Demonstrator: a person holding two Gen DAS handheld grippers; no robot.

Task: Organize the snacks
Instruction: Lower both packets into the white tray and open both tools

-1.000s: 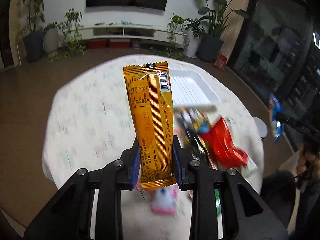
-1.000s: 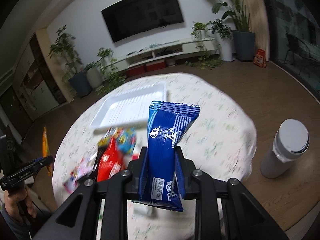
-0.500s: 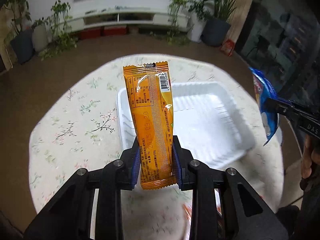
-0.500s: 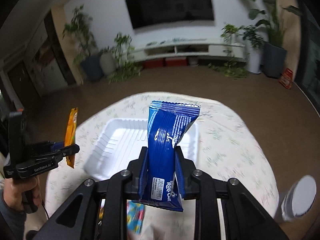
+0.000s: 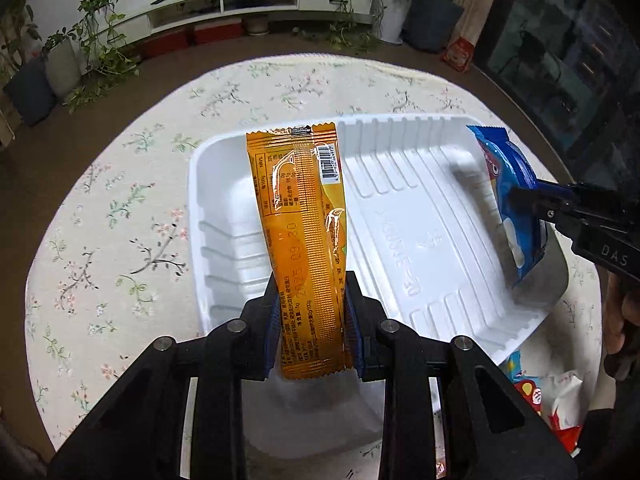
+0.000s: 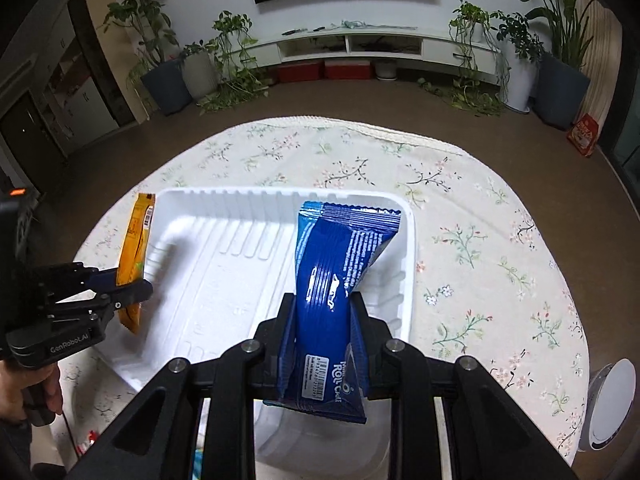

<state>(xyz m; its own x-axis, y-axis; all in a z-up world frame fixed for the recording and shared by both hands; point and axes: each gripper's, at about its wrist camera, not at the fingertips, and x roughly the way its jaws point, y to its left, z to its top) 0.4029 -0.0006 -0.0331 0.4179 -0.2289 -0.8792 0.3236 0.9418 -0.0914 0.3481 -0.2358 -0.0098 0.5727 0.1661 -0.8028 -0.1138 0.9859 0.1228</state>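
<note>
Both packets look light, soft and slick, so each tool pinches low across the flat: the left tool point(image 5: 312, 320) clamps the orange packet point(image 5: 300, 216) over the white tray point(image 5: 420, 240), the right tool point(image 6: 324, 340) the blue packet point(image 6: 340, 264) above its right end

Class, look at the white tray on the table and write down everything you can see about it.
The white tray is a shallow rectangular dish of thin moulded plastic, with rounded corners, a rolled rim, ribbed walls and faint embossed lettering on its floor. It sits flat on the floral tablecloth and holds no snacks. The orange packet, clamped in the left gripper, and the blue packet, clamped in the right gripper, hang over it; contact cannot be told.
</note>
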